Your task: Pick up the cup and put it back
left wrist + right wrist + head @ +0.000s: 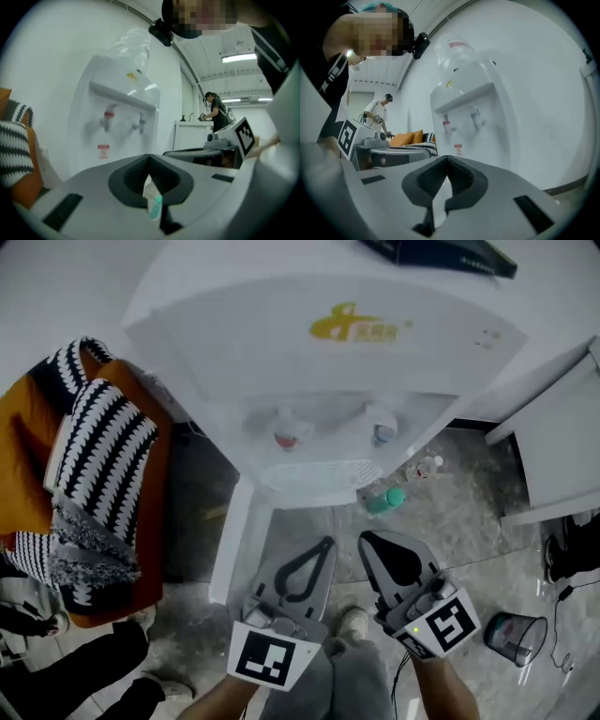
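Observation:
No cup shows in any view. A white water dispenser (328, 343) stands ahead, with a red tap (286, 439), a blue tap (384, 434) and a drip tray (309, 474) below them. My left gripper (325, 543) and right gripper (367, 538) hang side by side in front of it, below the tray, both shut and holding nothing. In the left gripper view the shut jaws (149, 158) point at the dispenser (122, 117). The right gripper (448, 159) faces it (464, 103) too.
A teal-capped bottle (384, 498) and a clear bottle (427, 467) lie on the floor by the dispenser's foot. An orange sofa with striped cushions (98, 465) is at left, a white cabinet (562, 446) at right, a small bin (516, 636) lower right. A person (215, 111) stands far back.

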